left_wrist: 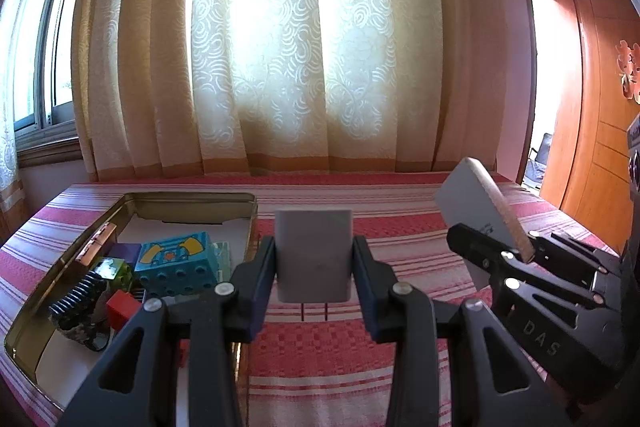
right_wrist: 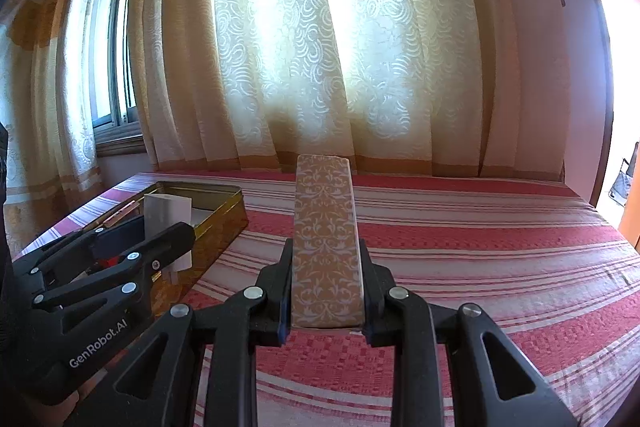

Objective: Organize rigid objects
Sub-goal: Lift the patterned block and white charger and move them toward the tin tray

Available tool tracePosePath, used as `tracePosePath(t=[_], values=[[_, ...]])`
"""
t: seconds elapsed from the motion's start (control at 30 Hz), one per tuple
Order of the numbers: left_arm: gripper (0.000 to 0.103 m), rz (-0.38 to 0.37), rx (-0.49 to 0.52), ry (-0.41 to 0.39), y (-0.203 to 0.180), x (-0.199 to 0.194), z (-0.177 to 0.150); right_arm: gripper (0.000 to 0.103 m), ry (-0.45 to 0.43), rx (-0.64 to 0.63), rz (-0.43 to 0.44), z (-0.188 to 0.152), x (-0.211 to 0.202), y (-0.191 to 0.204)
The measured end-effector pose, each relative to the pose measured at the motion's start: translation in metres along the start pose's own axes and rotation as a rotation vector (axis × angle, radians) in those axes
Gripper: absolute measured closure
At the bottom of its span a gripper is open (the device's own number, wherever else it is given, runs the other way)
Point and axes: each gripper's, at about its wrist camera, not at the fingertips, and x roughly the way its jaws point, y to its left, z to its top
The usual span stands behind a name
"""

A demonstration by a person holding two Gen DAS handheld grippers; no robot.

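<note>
While both grippers hover over the striped red bedspread (right_wrist: 480,247), the left gripper (left_wrist: 314,263) pinches a white charger plug (left_wrist: 314,255) just right of the open gold tin (left_wrist: 192,195) of toy blocks (left_wrist: 172,263), and the right gripper (right_wrist: 326,291) clamps a patterned flat box (right_wrist: 326,239) upright.

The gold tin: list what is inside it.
Inside the gold tin: a blue block with yellow shapes, a purple block, a green piece, a red brick and a dark ridged part. The left gripper covers the tin's near right corner.
</note>
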Motion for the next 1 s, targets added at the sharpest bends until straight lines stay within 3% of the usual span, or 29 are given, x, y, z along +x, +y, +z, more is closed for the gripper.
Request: tracePosePath(t=[1.0], values=[[0.066,0.008,-0.046,-0.045,0.027,-0.021,-0.005,0.075,-0.028,-0.025,0.056,-0.006,-0.008,0.029]])
